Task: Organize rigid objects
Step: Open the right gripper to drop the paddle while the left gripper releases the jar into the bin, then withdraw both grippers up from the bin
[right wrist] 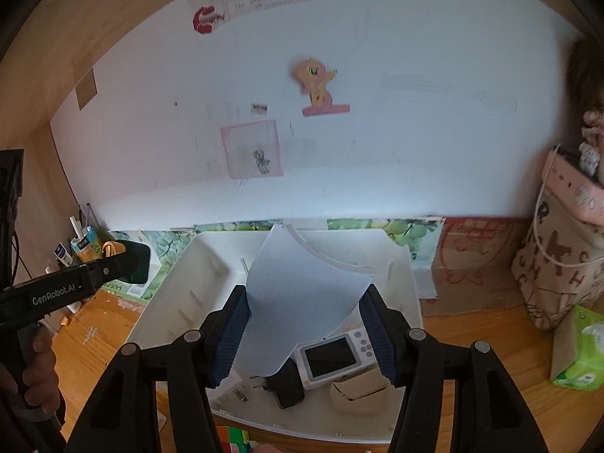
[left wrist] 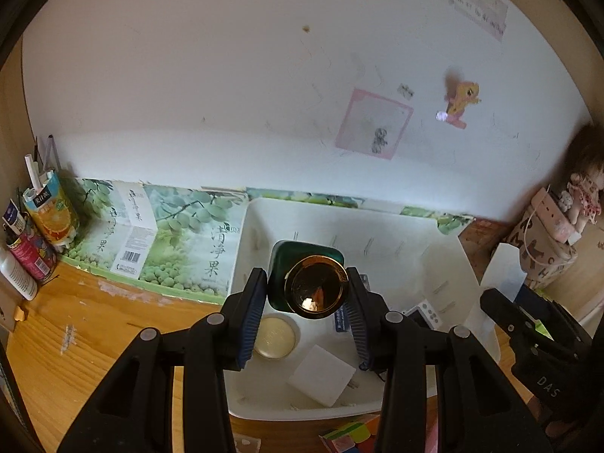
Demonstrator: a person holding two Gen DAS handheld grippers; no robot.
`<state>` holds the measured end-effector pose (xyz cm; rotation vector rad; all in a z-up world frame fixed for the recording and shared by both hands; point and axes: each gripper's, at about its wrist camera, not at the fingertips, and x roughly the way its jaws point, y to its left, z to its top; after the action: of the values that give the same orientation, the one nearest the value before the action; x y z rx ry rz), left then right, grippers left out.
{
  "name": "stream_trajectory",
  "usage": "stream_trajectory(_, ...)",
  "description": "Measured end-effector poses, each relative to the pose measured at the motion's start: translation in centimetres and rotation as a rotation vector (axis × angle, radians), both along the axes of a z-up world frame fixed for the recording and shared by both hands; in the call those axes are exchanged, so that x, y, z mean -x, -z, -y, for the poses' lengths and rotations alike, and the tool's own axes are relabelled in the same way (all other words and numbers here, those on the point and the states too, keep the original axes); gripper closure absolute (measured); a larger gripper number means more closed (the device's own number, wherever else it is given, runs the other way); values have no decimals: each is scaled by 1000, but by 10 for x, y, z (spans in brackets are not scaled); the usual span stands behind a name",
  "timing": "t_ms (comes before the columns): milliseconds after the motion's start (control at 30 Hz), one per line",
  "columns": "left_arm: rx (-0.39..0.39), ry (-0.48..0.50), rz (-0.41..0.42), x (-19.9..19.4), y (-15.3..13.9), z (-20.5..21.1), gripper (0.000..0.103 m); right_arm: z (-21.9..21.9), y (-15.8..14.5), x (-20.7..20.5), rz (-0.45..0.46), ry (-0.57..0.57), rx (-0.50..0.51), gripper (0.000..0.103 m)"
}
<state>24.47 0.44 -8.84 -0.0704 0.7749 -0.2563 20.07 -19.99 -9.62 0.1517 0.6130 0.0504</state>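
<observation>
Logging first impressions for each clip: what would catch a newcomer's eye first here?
The dark green bottle with its shiny gold cap, clamped in the left gripper over the white bin. Next, the pale curved sheet held in the right gripper above the same bin, where a small white screen device lies.

Kid's bedroom desk: pony sticker (right wrist: 315,81) on wall, doll (left wrist: 583,192).
</observation>
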Motion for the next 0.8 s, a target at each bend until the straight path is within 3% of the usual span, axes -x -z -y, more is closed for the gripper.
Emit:
stream_trajectory(67, -5, 7, -7, 0, 1, 4, 57, 1, 3, -3, -16, -6, -8, 42)
stream_trajectory(200, -9, 36, 54, 8, -10, 11, 25, 2, 5, -5, -28, -9, -3, 30)
stream_trajectory(267, 2, 34, 85, 12, -18, 12, 25, 4, 2, 0, 3, -13, -15, 21)
stream_trajectory(800, 36, -42, 189, 48, -62, -12, 21, -6, -37, 40, 126, 20, 9, 20)
